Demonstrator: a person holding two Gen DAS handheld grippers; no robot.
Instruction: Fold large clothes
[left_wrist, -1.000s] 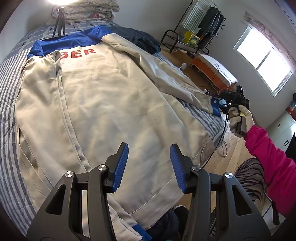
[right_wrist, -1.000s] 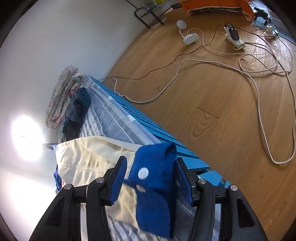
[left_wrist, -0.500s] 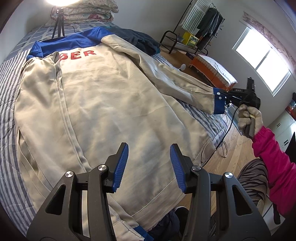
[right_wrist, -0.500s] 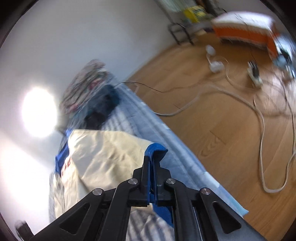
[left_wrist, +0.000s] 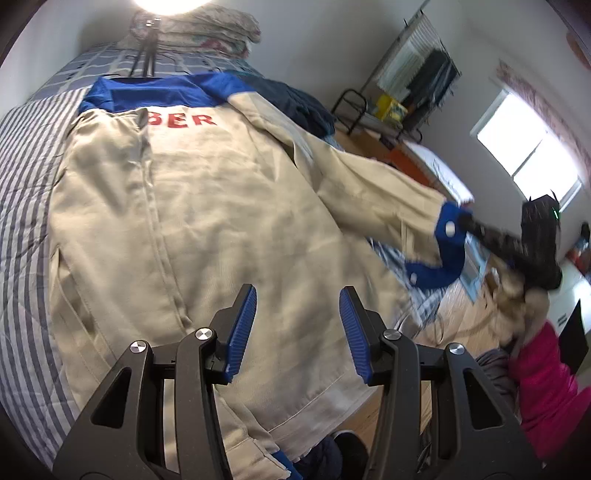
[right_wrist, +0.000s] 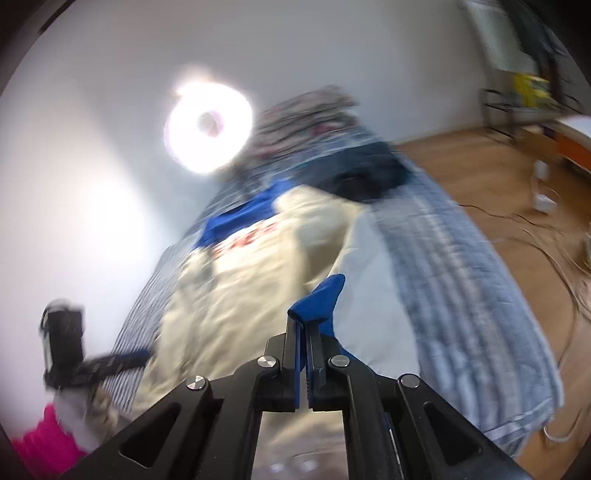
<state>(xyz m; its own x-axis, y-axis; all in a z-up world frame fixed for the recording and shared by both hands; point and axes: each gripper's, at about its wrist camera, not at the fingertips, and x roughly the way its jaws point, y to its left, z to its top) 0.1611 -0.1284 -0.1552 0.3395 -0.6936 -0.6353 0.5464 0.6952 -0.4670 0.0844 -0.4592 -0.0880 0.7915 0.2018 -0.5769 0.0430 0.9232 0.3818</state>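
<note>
While my right tool (right_wrist: 303, 360) has the blue cuff (right_wrist: 320, 301) pinched tight between its closed jaws, the sleeve (left_wrist: 373, 192) runs lengthways from the jacket (left_wrist: 207, 229) shoulder out past the jacket's side, off the bed (left_wrist: 26, 206) edge. I'd carry that cuff back across the jacket body. My left tool (left_wrist: 297, 332) hovers empty over the jacket hem, jaws parted.
</note>
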